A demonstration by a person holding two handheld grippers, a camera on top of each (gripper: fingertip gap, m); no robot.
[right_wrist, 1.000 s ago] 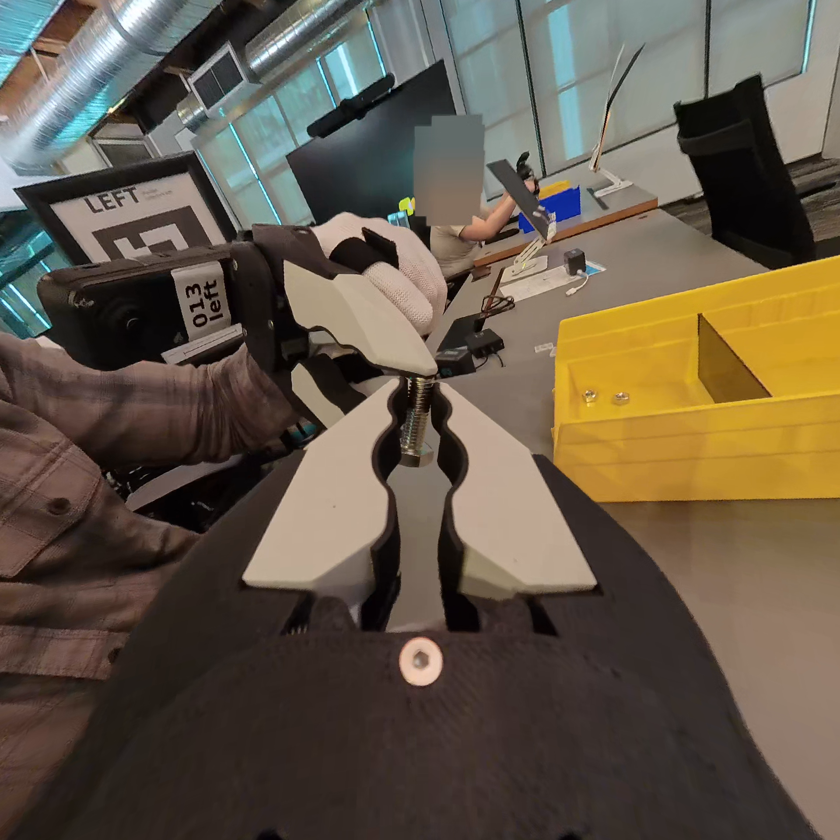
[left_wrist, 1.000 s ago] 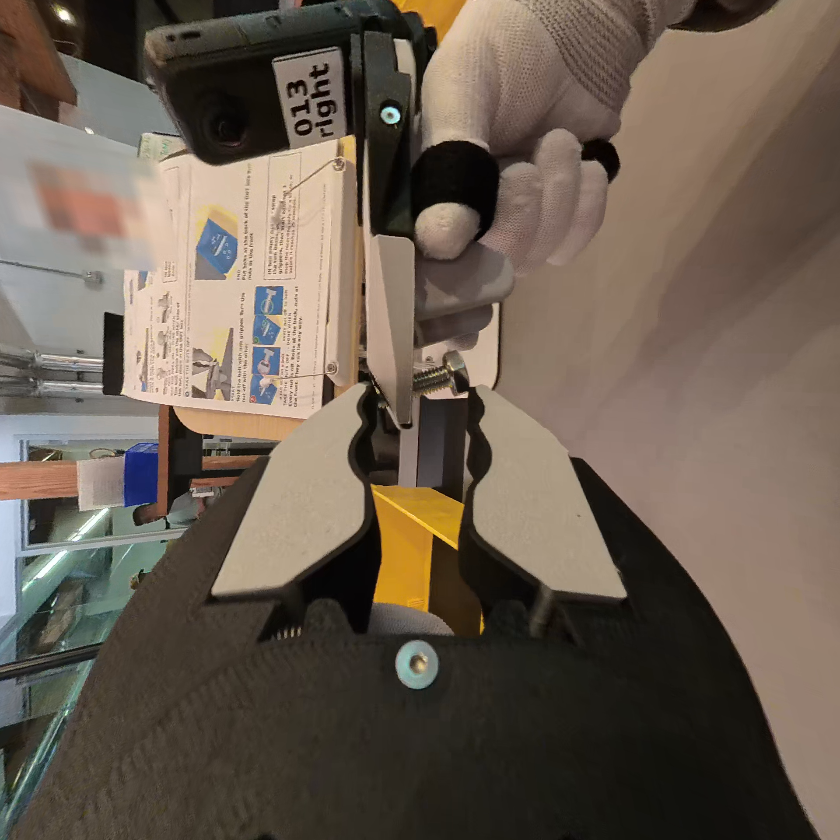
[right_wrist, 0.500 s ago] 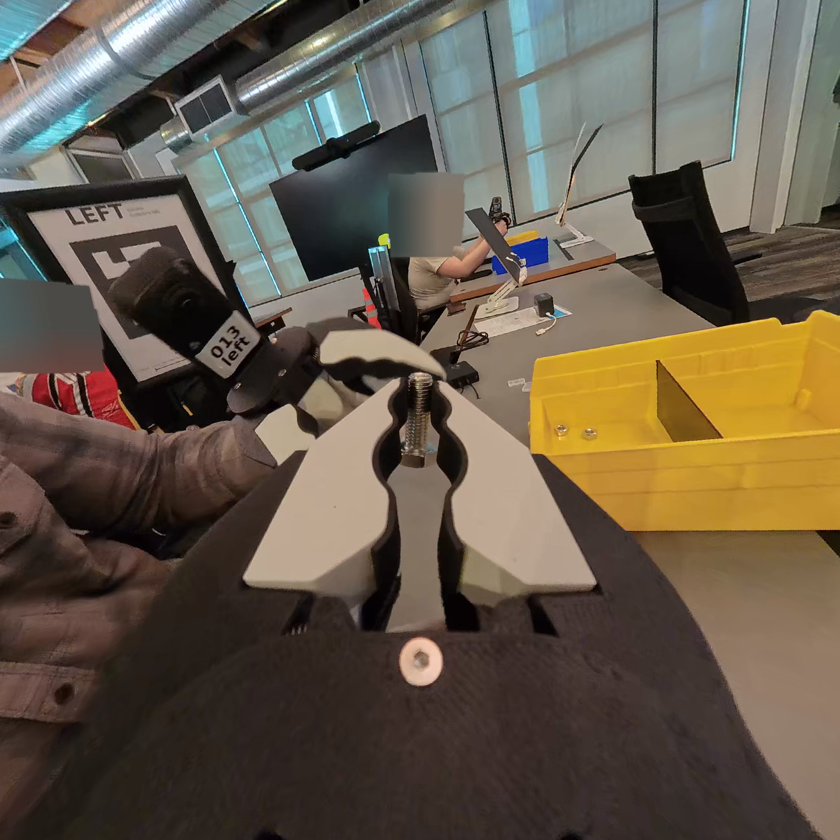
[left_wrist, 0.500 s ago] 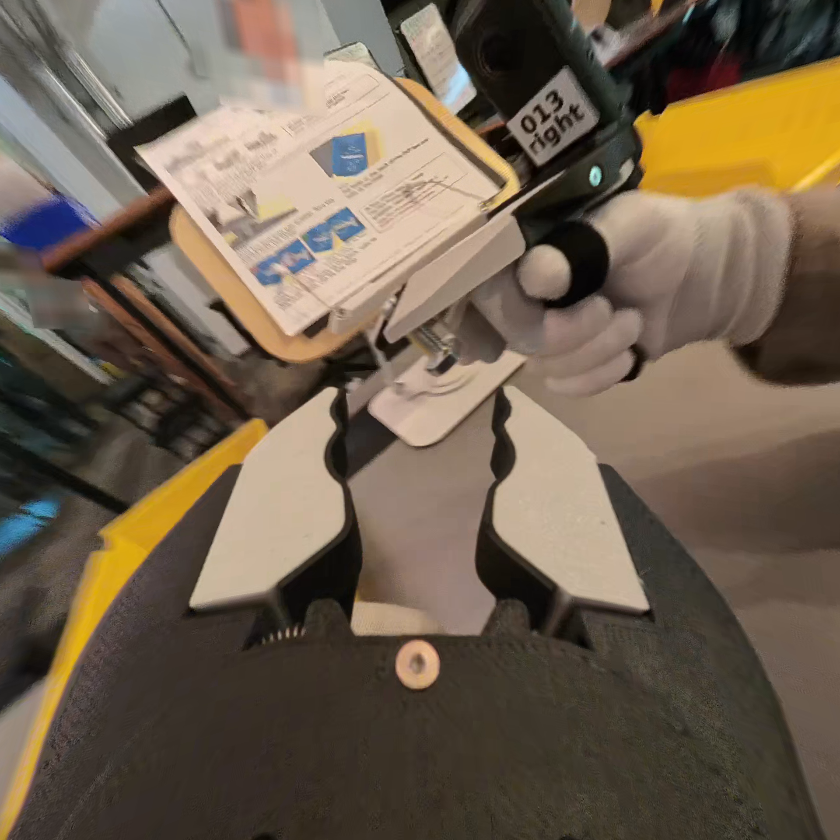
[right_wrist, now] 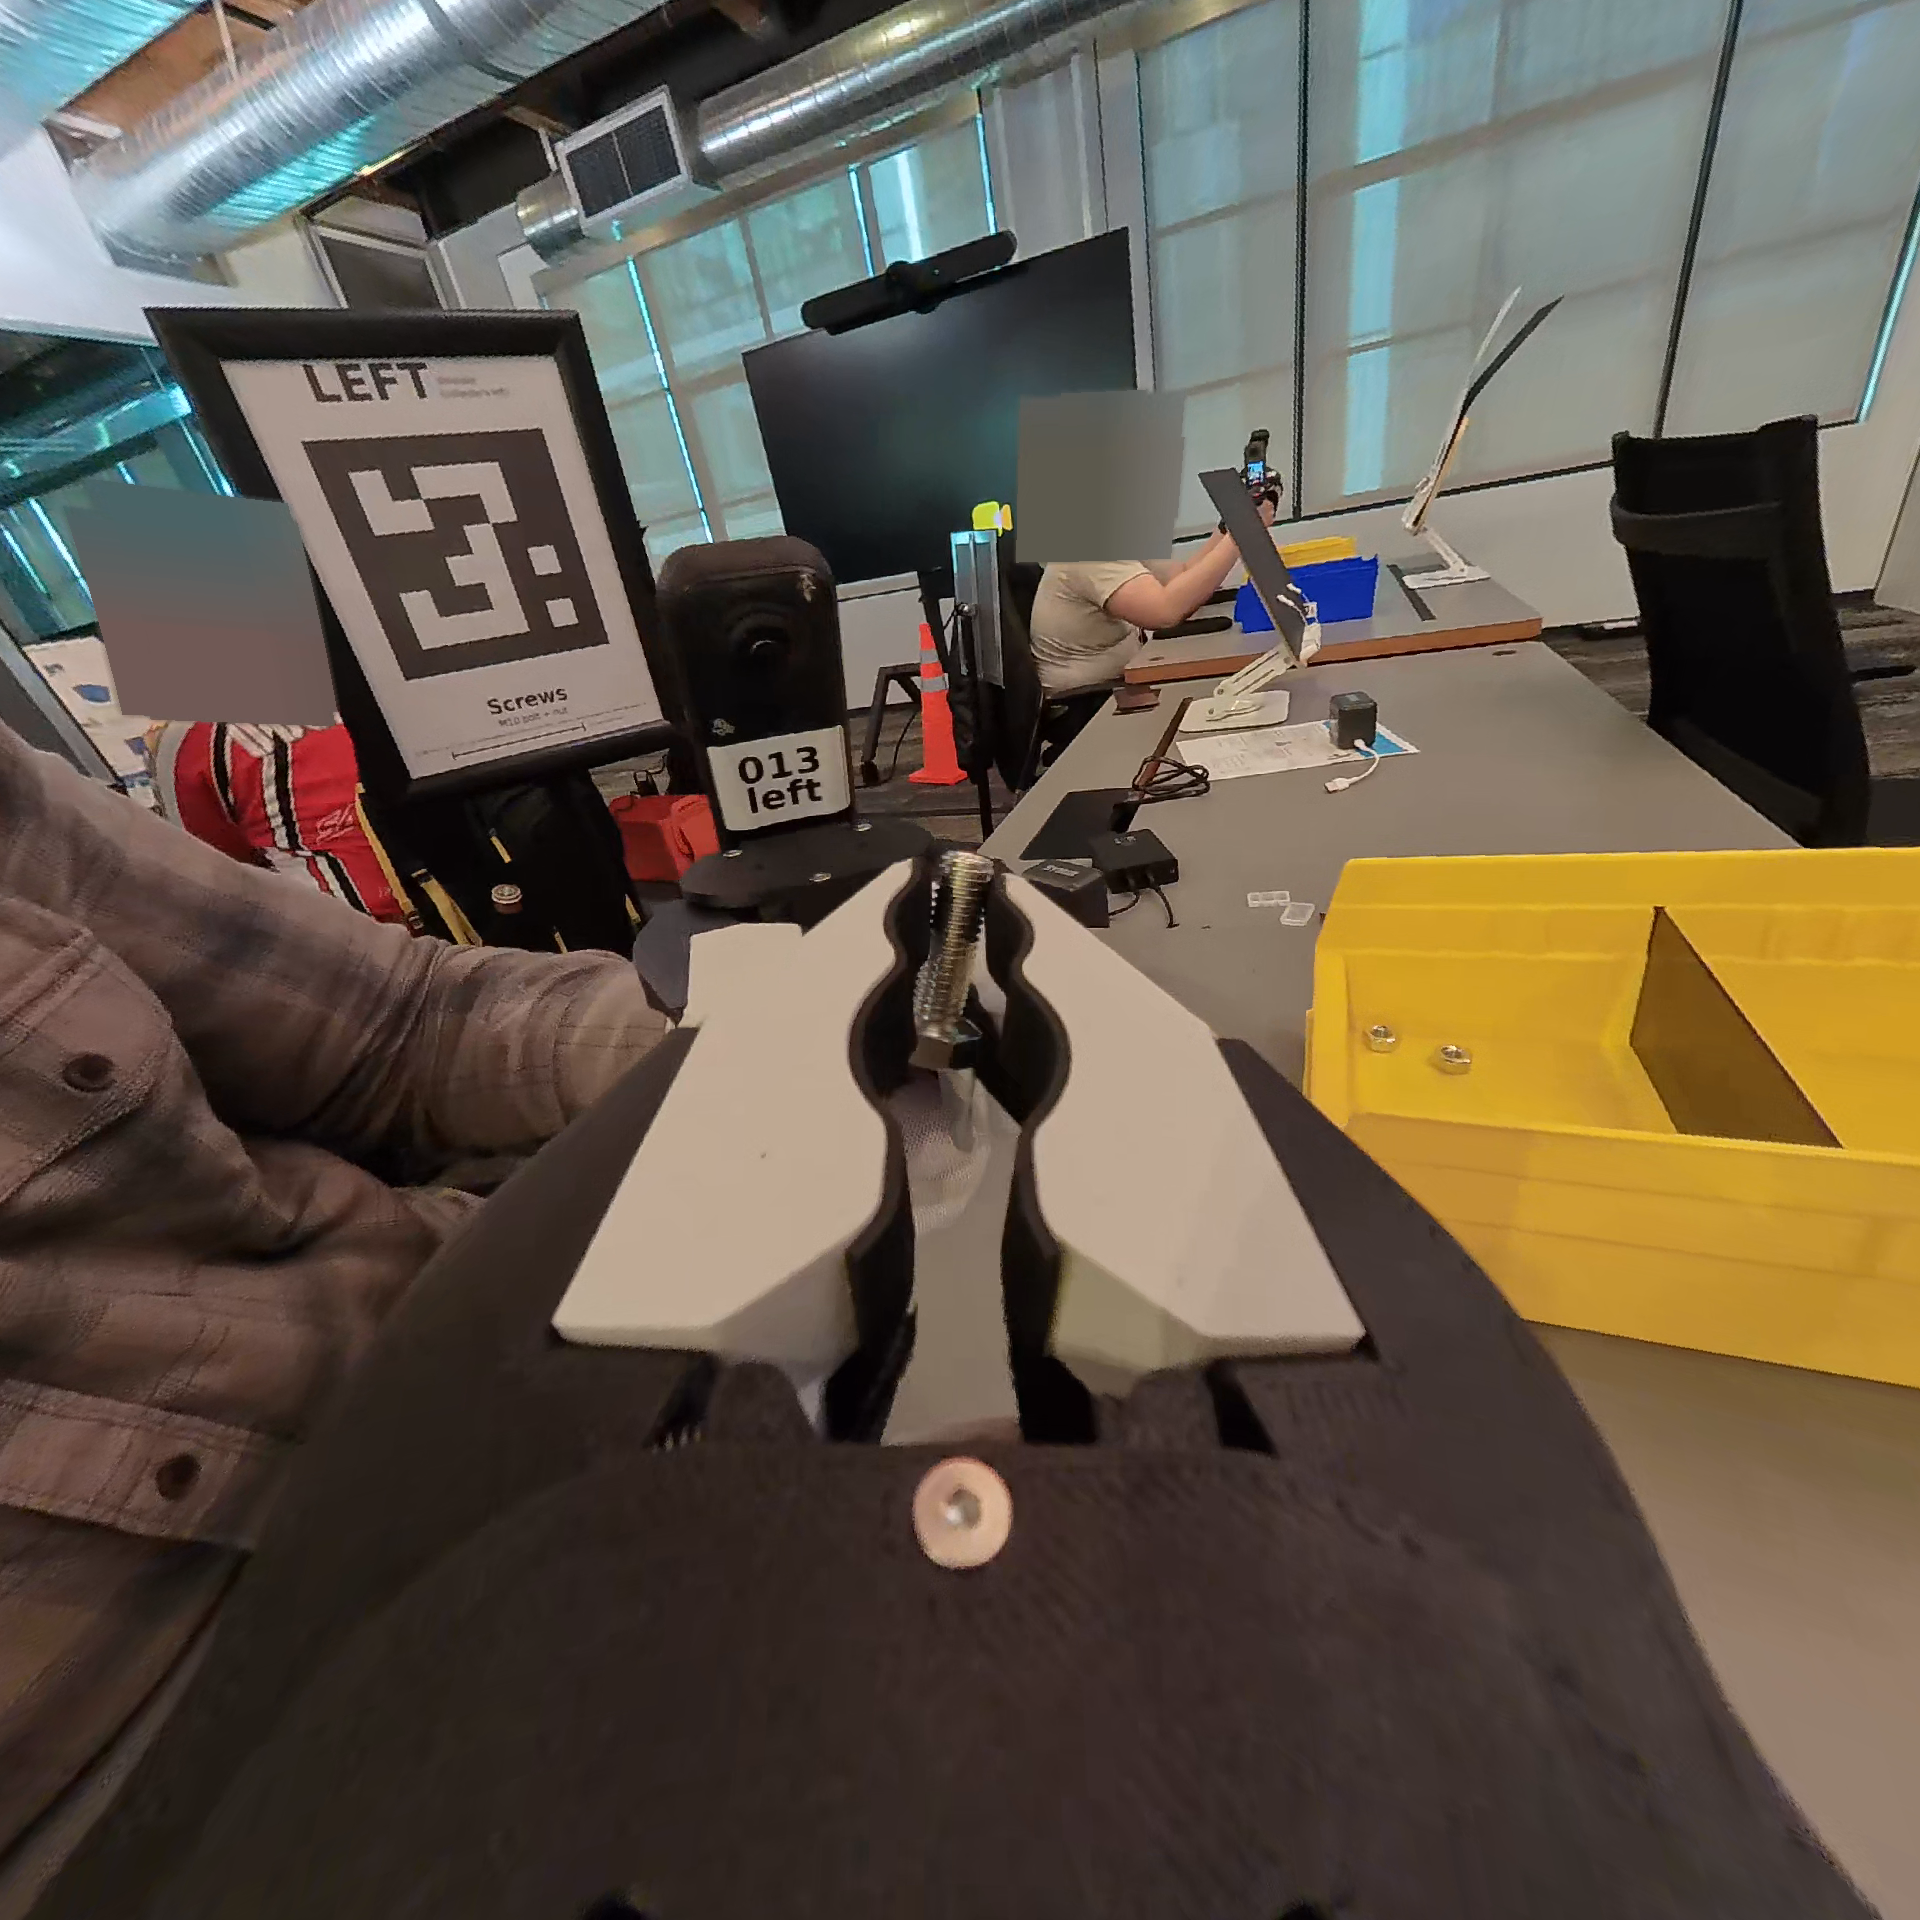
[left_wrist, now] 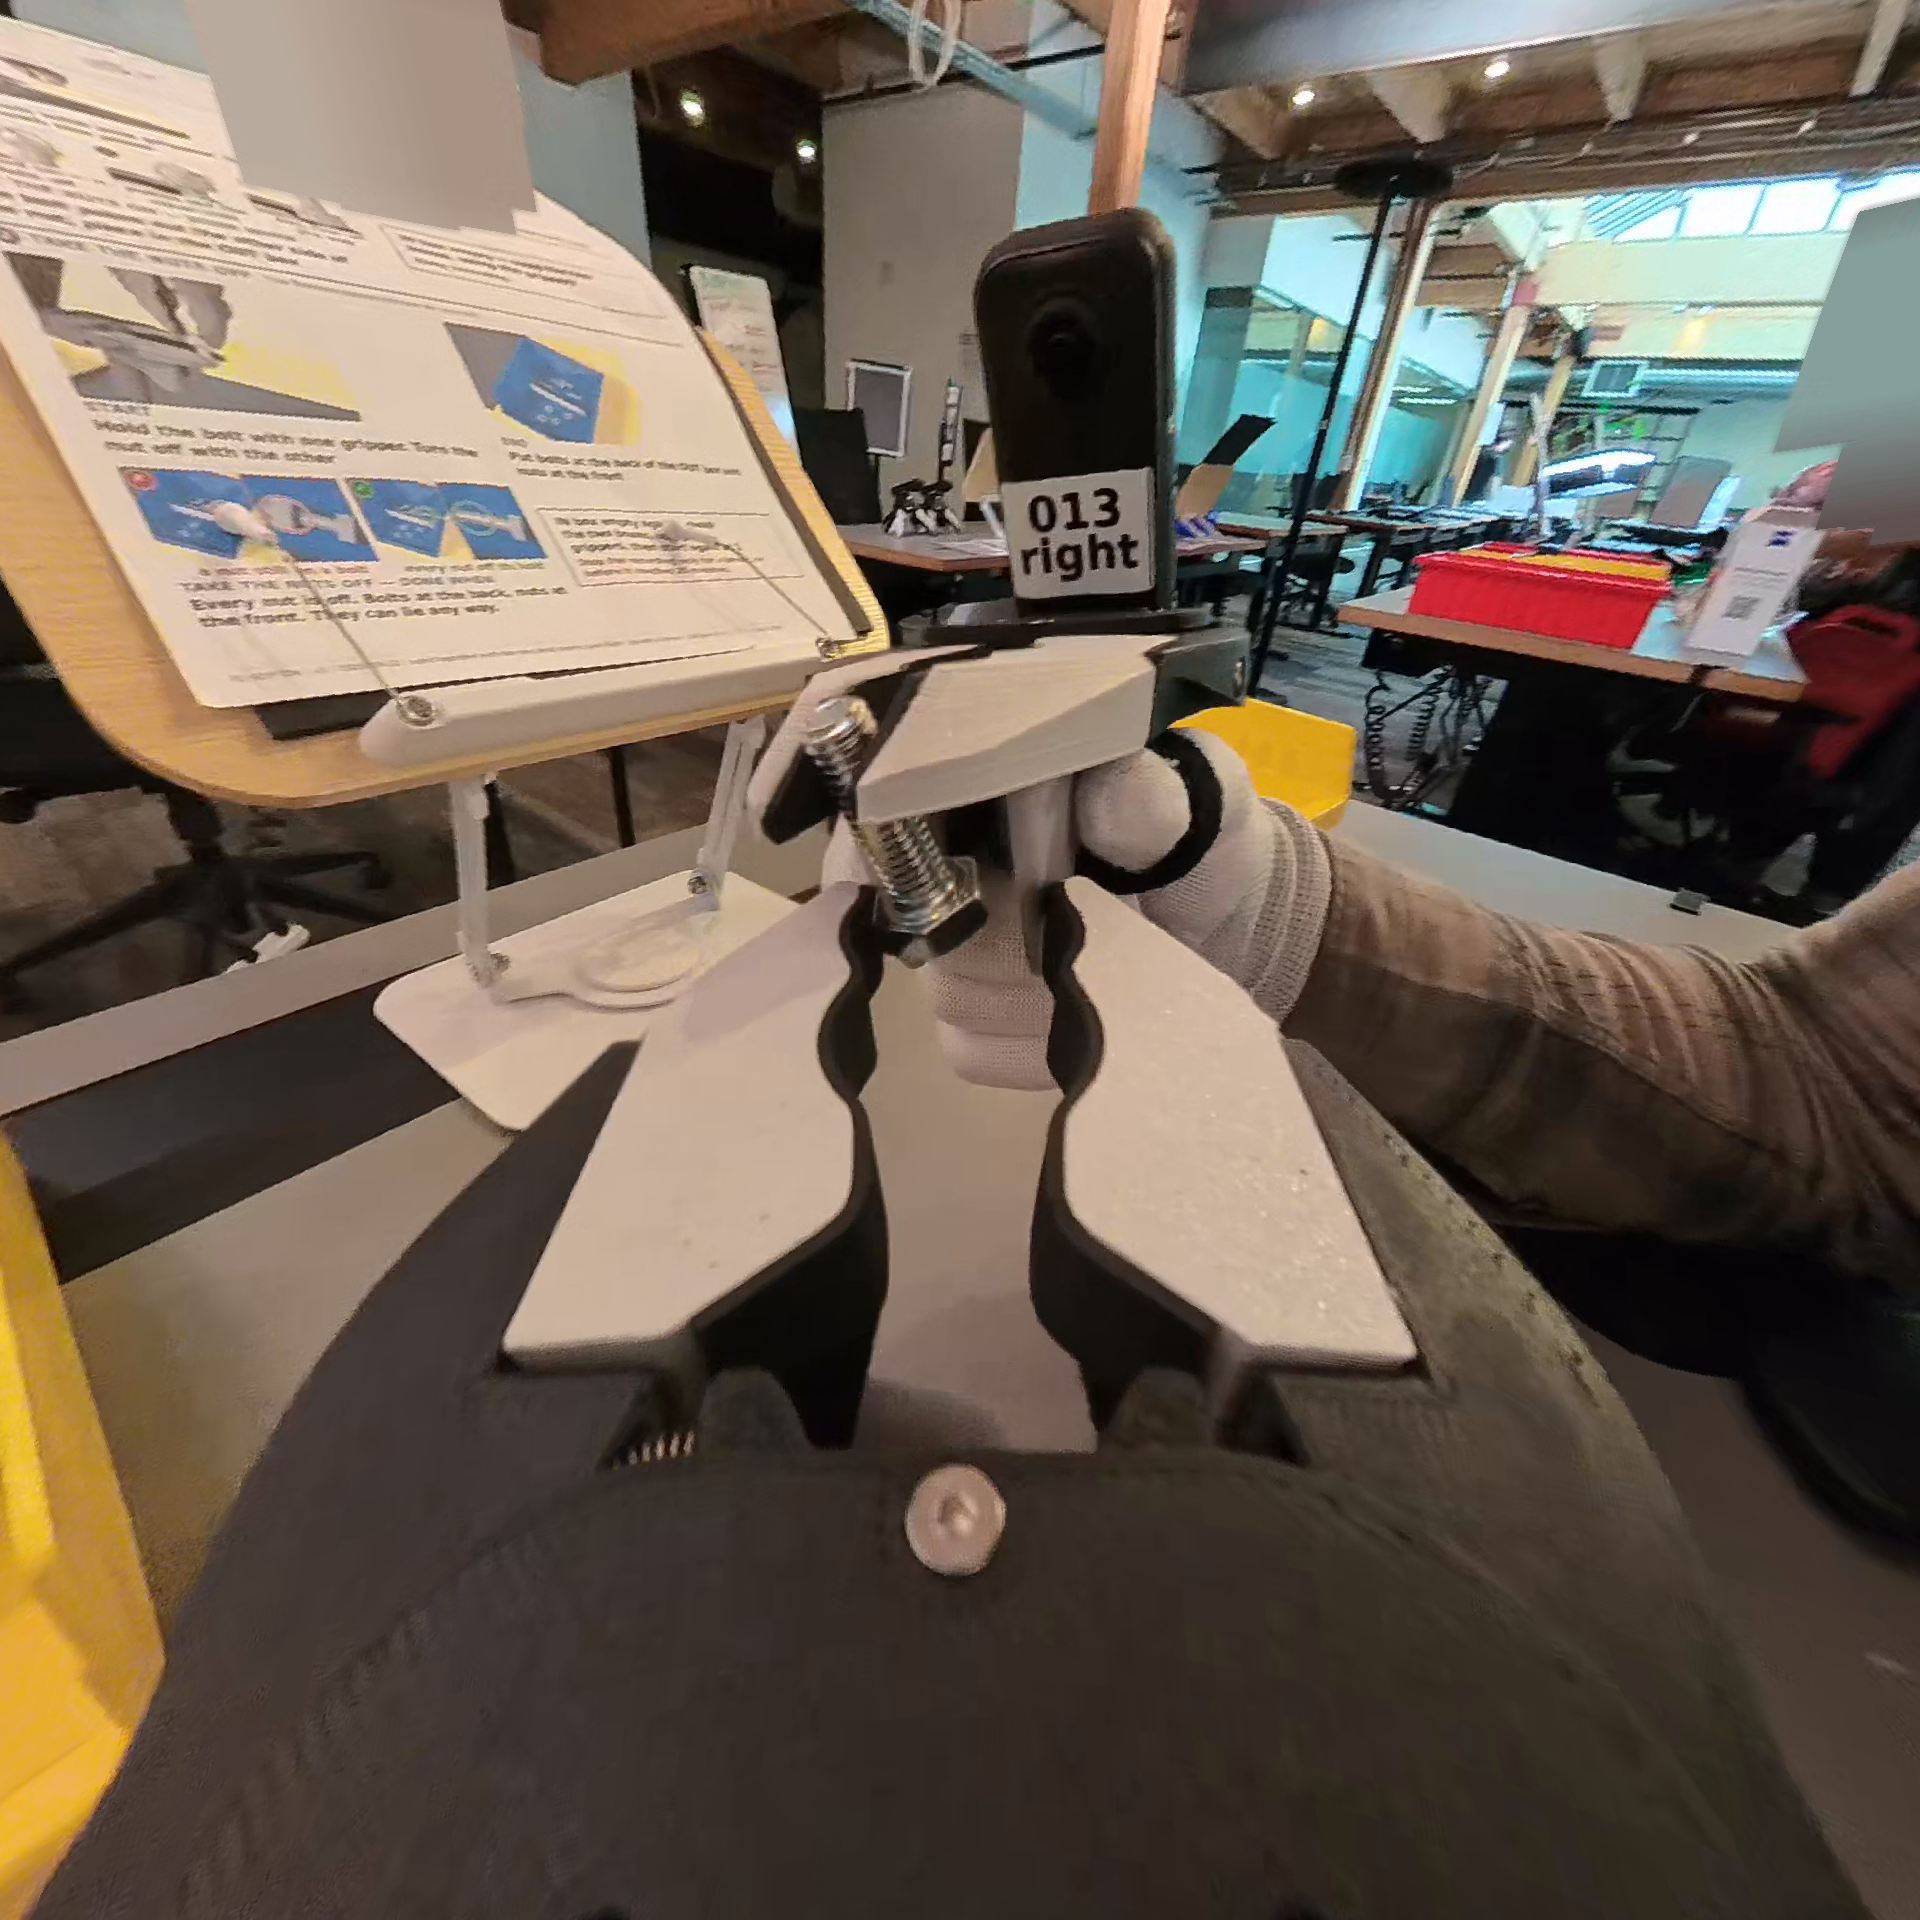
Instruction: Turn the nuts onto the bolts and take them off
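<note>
Right gripper (right_wrist: 956, 914) clamps a bare bolt (right_wrist: 951, 961) by its shank; left gripper (left_wrist: 956, 935) stands open, empty, tips at the bolt head. Two nuts (right_wrist: 1415, 1047) lie in the yellow bin (right_wrist: 1558, 1226). Judged between cycles; next calls for fetching a nut

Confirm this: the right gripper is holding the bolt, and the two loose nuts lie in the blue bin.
Not quite. The right gripper does hold the bolt, but the two nuts lie in the yellow bin, as the right wrist view shows. The blue bin sits on a far desk.
</note>
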